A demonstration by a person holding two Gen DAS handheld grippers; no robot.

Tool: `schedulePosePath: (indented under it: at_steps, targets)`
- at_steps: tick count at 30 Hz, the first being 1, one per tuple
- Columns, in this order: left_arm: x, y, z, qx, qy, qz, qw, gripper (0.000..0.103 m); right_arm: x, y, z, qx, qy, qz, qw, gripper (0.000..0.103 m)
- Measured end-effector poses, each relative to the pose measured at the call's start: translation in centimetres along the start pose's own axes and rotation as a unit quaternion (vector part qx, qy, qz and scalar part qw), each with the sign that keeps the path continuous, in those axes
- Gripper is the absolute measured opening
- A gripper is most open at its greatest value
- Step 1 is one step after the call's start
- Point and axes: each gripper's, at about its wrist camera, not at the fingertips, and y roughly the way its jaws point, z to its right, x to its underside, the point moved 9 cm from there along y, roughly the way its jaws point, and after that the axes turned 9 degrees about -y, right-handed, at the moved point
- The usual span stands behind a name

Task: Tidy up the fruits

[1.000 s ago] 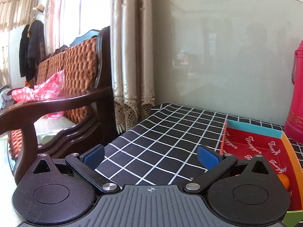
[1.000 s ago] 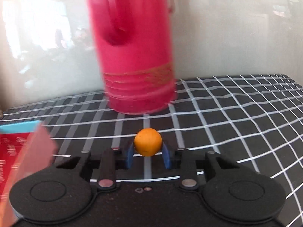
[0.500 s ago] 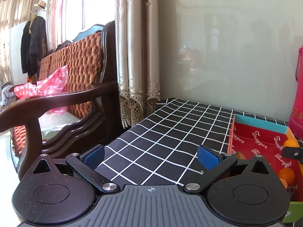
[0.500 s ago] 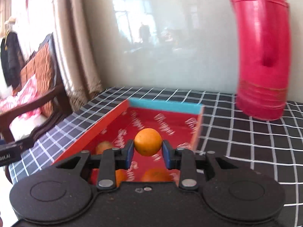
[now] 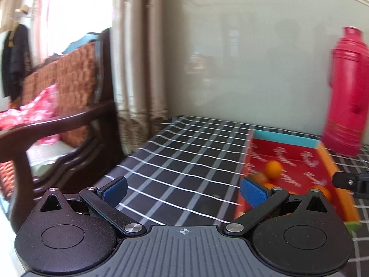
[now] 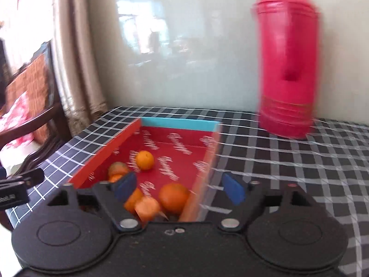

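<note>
Your right tongs point(image 6: 177, 188): blue pads spread wide, nothing held. Ahead and below them, a long rectangular red cardboard box point(image 6: 105, 152) with a turquoise end wall, long axis running away from you, holds round, matte orange mandarins point(image 6: 144, 159). Your left tongs point(image 5: 183, 189): wide open, empty, over the black white-gridded cloth surface point(image 5: 184, 161), box to their right.

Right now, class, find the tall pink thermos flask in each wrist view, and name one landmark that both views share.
Left wrist view: the tall pink thermos flask stands at the far right edge, behind the red cardboard box.
Right wrist view: the flask is upper right, right of the box.
Shared landmark: the box's turquoise far wall.
</note>
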Motion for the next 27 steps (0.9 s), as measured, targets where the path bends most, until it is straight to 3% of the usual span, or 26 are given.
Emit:
schedulePosePath:
  at_steps: [5,9,13,27]
  targets:
    - [0.7,-4.6,2.3,0.040,0.011,0.000,0.9991,0.103,2.3,-6.2,2.8,0.053,0.038,-0.003,0.998,0.097]
    - [1.4,-8.2,3.5,0.066,0.011,-0.017,0.9976,0.103,3.1,-10.3,3.3,0.083,0.036,0.000,0.996,0.097]
    - [1.6,-11.4,4.2,0.075,0.011,-0.011,0.9970,0.103,3.3,-13.6,2.8,0.092,0.031,0.015,0.995,0.097]
    - [1.9,-15.9,3.7,0.080,0.023,0.004,0.9966,0.103,4.0,-17.1,0.7,0.089,0.023,0.023,0.995,0.097]
